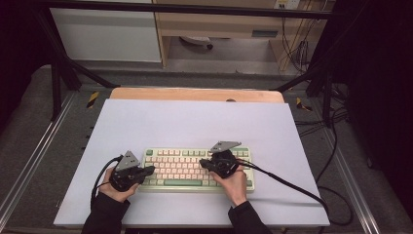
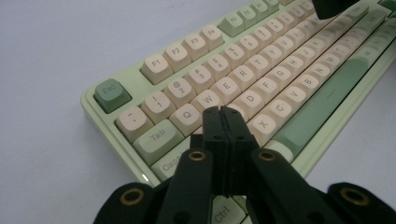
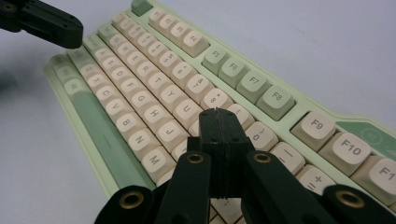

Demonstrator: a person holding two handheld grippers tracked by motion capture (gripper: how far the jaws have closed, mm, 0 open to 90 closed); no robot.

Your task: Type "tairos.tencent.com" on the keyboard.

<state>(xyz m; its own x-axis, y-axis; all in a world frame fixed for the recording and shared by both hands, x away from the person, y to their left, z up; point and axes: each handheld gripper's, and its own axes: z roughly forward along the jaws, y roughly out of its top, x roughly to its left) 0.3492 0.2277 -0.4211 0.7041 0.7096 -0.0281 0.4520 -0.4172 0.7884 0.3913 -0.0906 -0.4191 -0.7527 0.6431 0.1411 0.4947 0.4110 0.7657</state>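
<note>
The left gripper (image 2: 223,112) has its two black jaws pressed together, their tips over the left end of a pale green keyboard (image 2: 261,93), above the home row beside the Caps key (image 2: 173,163). The cream keys run away to the upper right. A dark green Esc key (image 2: 112,94) sits at the near corner. The keyboard lies on a white table (image 2: 51,56). A black part (image 2: 332,6) of the other gripper shows at the top edge.
</note>
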